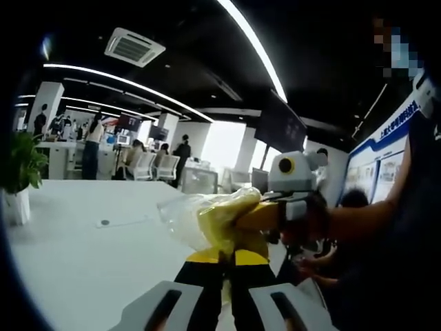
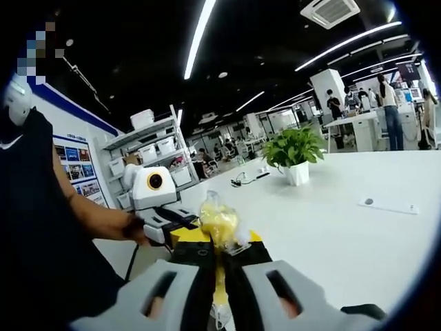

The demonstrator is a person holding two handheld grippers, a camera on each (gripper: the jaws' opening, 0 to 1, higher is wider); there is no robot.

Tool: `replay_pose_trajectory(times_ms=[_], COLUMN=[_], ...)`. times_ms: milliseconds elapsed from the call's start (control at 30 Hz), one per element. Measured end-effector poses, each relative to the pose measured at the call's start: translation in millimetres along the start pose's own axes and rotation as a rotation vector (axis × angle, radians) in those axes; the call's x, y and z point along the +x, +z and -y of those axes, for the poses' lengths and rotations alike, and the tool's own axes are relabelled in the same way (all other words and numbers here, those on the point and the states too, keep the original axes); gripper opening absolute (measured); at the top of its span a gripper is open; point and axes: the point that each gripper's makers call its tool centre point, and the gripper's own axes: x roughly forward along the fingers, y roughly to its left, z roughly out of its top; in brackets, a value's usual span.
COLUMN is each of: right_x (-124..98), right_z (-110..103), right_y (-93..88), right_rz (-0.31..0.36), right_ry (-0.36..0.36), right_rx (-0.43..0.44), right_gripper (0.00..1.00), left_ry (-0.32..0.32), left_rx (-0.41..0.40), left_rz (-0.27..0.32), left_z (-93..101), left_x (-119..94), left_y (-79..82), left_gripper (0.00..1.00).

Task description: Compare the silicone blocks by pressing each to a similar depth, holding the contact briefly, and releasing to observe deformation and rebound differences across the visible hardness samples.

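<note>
Both grippers' jaws pinch one clear bag of yellow pieces (image 1: 213, 221) above the white worktop (image 2: 358, 234), so no pressing looks begun.

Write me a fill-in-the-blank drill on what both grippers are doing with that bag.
1. Both grippers pinch one clear plastic bag holding something coloured ____.
2. The left gripper has its jaws ____ on the bag.
3. In the right gripper view, a potted ____ stands on the white table behind the right gripper.
4. The table's colour is ____.

Missing words: yellow; shut; plant; white
</note>
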Motion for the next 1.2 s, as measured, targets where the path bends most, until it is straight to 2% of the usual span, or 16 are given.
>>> replay_pose_trajectory(times_ms=[600, 867, 1000, 1033, 1067, 1100, 1133, 1167, 1200], right_x=[2, 3, 4, 4, 2, 2, 1, 0, -6], right_z=[9, 10, 11, 16, 21, 23, 29, 33, 37], right_y=[1.1, 5.8, 12.7, 20.9, 26.9, 29.7, 35.6, 40.3, 44.6], right_rz=[-0.019, 0.007, 0.042, 0.074, 0.095, 0.102, 0.119, 0.135, 0.147], right_ry=[-0.004, -0.012, -0.004, -0.034, -0.067, -0.082, -0.114, -0.130, -0.155], right_rx=[-0.006, -0.026, -0.044, -0.089, -0.092, -0.067, -0.064, -0.075, -0.099], right_gripper=[0.00, 0.00, 0.06, 0.17, 0.36, 0.66, 0.83, 0.93, 0.96], left_ry=[0.001, -0.002, -0.005, -0.007, -0.005, 0.000, 0.002, 0.004, 0.010], left_rx=[-0.009, -0.013, -0.031, -0.042, -0.049, -0.058, -0.057, -0.053, -0.049], left_rz=[-0.003, 0.011, 0.035, 0.044, 0.053, 0.061, 0.064, 0.062, 0.060], left_z=[-5.7, -10.4, -12.8, -13.9, -15.0, -17.4, -19.3, -20.4, -21.5], left_x=[6, 6, 5, 4, 3, 1, 0, -1, -3], left_y=[0.1, 5.3, 12.9, 16.4, 18.7, 21.7, 22.6, 23.1, 23.4], left_gripper=[0.00, 0.00, 0.00, 0.00, 0.00, 0.00, 0.00, 0.00, 0.00])
